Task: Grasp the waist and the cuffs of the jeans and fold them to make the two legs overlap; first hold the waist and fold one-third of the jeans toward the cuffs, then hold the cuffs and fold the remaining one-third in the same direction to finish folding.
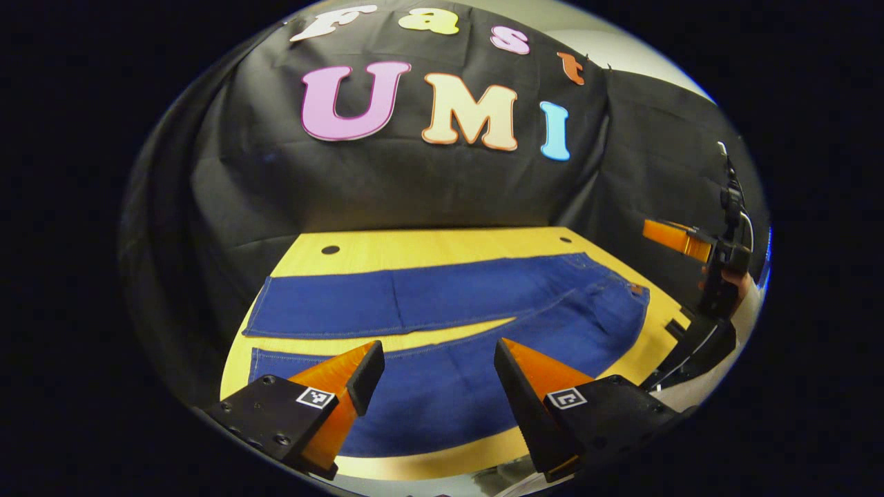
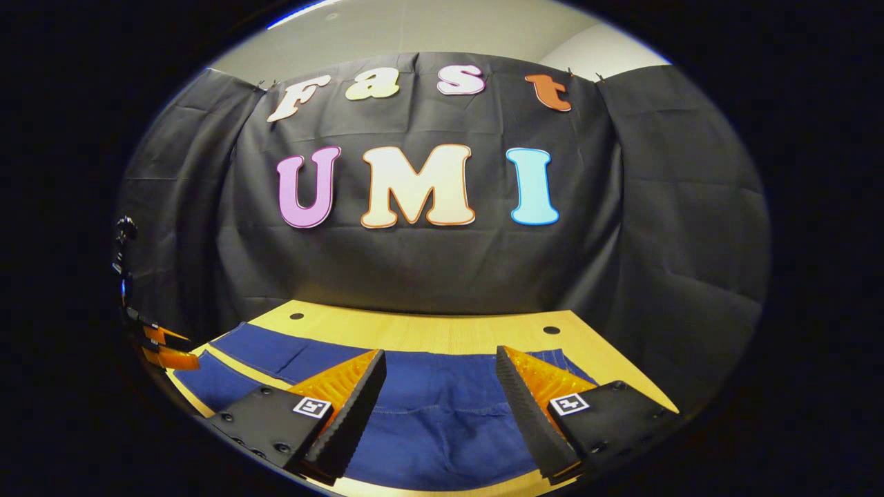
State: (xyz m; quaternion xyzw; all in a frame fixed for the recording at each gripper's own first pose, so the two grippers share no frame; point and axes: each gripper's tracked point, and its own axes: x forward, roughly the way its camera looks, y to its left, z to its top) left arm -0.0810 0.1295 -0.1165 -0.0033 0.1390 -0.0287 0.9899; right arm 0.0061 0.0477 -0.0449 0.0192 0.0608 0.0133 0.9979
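In the left gripper view, our left gripper (image 1: 439, 376) hangs above the near leg, jaws apart and empty. In the right gripper view, our right gripper (image 2: 440, 386) hangs above the waist end, jaws likewise apart and empty. The jeans (image 1: 442, 324) lie flat on the table (image 1: 428, 248), legs splayed with a bare wedge of table between them; the cuffs lie to the left, the waist to the right.

Risk: we judge that a pinch taking only one layer lets the leg sag and skews the overlap. Uneven lifts between the two ends would twist the seam.

The near hem lies close to the near table edge. Beyond the far leg, a bare strip with two holes (image 1: 330, 249) leaves room.
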